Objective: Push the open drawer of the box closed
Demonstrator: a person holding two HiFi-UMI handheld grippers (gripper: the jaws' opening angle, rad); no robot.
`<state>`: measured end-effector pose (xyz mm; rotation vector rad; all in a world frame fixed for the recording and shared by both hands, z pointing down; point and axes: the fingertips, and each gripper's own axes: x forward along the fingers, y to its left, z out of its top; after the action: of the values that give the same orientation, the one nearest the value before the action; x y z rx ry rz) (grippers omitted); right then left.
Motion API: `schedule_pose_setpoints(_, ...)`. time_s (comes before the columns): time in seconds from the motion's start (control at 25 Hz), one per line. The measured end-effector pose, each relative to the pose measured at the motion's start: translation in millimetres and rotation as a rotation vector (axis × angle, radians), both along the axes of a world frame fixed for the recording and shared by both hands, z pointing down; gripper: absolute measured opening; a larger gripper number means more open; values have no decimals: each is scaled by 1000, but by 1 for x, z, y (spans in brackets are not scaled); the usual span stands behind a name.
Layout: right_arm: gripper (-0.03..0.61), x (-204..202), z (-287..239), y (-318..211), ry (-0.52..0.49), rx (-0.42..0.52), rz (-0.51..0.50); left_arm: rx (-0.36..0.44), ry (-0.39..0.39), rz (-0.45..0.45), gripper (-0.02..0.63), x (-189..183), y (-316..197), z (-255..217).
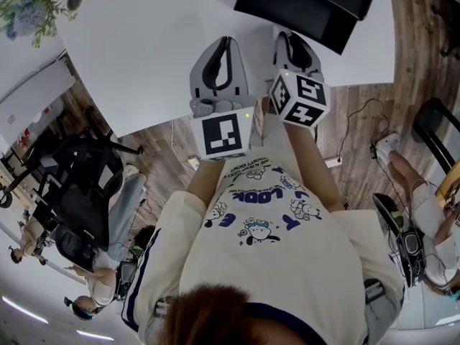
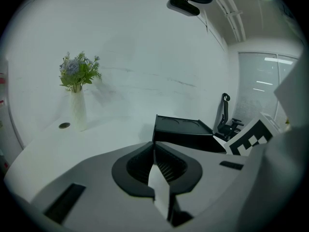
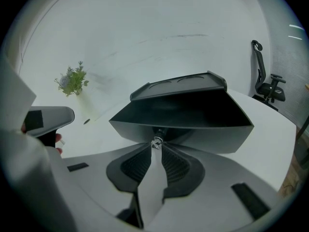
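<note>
In the head view, a white surface (image 1: 144, 63) carries a black box (image 1: 309, 6) at its far side, with a bunch of flowers (image 1: 29, 6) away at the left corner. The left gripper (image 1: 224, 43) and right gripper (image 1: 287, 36) are held out side by side over the near edge. The right one's tip reaches the box's near side; the left one stops short of it.

In the left gripper view, the left gripper (image 2: 154, 148) has its jaws pressed together with nothing between them. The box (image 2: 183, 134) stands ahead and slightly right, apart from the tips. A white vase (image 2: 78, 111) of flowers stands well off to the left.

In the right gripper view, the right gripper (image 3: 157, 150) also has its jaws clenched. Their tips meet a small shiny knob (image 3: 156, 142) on the front panel of the open drawer (image 3: 207, 138), which juts out from the box (image 3: 178, 85) toward the camera with its dark inside showing. Whether the knob is pinched or only touched cannot be told.
</note>
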<state>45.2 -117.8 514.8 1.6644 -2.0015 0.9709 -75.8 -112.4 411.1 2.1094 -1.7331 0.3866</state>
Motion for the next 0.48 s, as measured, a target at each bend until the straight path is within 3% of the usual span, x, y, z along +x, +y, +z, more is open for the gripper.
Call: schedule_pose_setpoints(0.48,81,10,0,-28,-9,10,10,9,-6,-1,23,5,-19,1)
